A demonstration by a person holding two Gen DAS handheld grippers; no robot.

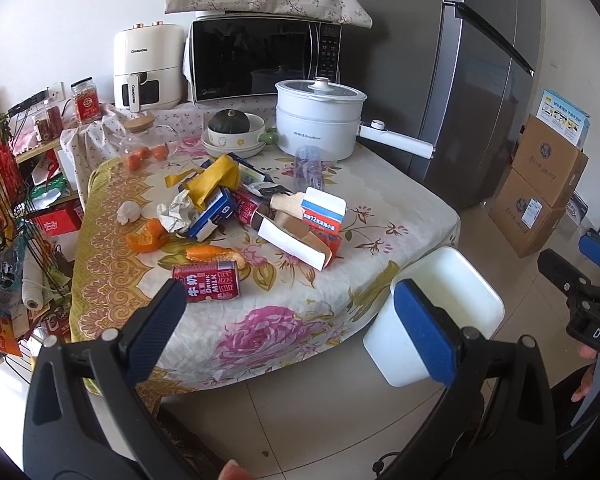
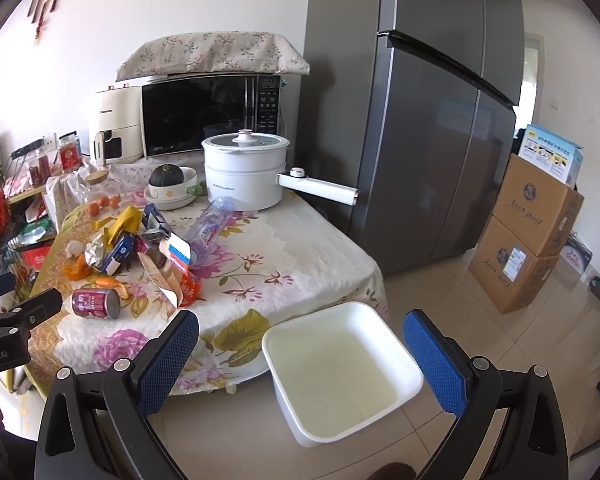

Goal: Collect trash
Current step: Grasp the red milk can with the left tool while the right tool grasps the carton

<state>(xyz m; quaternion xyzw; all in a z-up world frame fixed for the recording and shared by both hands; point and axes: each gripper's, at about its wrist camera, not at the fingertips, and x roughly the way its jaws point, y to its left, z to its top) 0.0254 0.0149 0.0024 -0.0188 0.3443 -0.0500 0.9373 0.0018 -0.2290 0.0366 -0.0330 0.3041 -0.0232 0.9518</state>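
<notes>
Both tools, left tool (image 1: 296,328) and right tool (image 2: 300,354), are hovering spread and empty, trash pile (image 1: 236,204) and red can (image 1: 207,282) lying uncollected on the tabletop (image 1: 380,208), white bin (image 2: 340,364) sitting empty on the floor beside it.

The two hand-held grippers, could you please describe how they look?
Each hand-held gripper, left and right, has black, curved, triangular arms with silver pivot pins and rectangular blue pads with a fine grid texture. White lettering marks the black bodies.
</notes>
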